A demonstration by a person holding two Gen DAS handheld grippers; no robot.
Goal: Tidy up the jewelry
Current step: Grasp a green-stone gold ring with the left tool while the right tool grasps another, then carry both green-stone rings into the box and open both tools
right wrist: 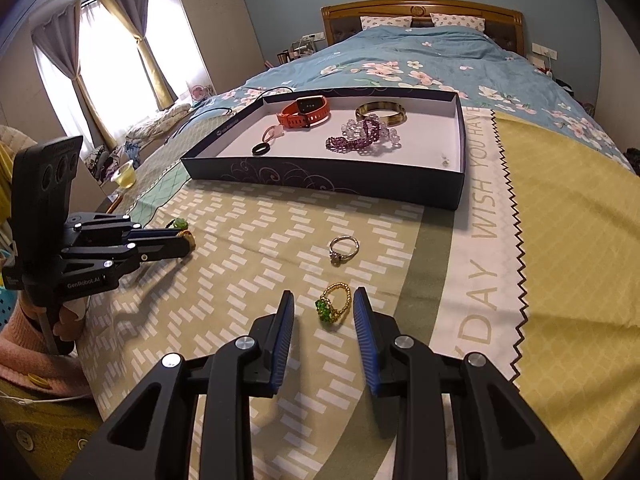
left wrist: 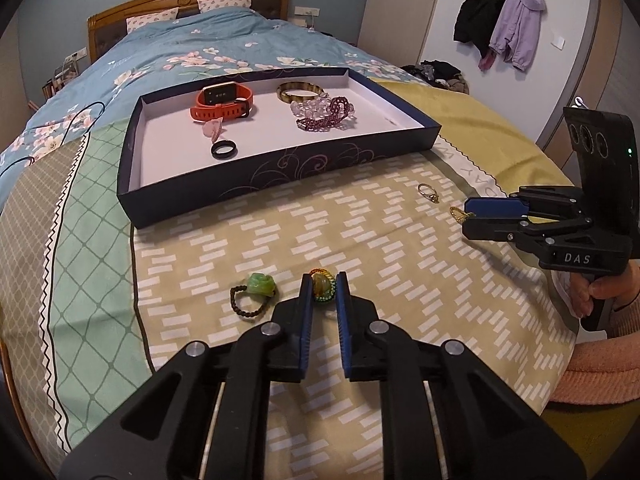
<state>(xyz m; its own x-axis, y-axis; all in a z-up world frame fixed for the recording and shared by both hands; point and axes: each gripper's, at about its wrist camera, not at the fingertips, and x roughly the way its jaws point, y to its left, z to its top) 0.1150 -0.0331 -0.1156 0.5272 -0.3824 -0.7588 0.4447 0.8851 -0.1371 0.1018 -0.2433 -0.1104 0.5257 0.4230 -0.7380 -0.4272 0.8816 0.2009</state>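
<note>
A dark blue tray lies on the bed and holds an orange watch, a black ring, a gold bangle and bead bracelets. My left gripper has its fingers closed on an amber and green bead ring; it also shows in the right wrist view. A green stone ring lies to its left. My right gripper is open around a gold bead ring with green stone. A silver ring lies just beyond.
The patterned blanket covers the near bed, with a yellow cloth to the right. A blue floral duvet lies behind the tray. Coats hang on the wall. A small cup stands beside the bed.
</note>
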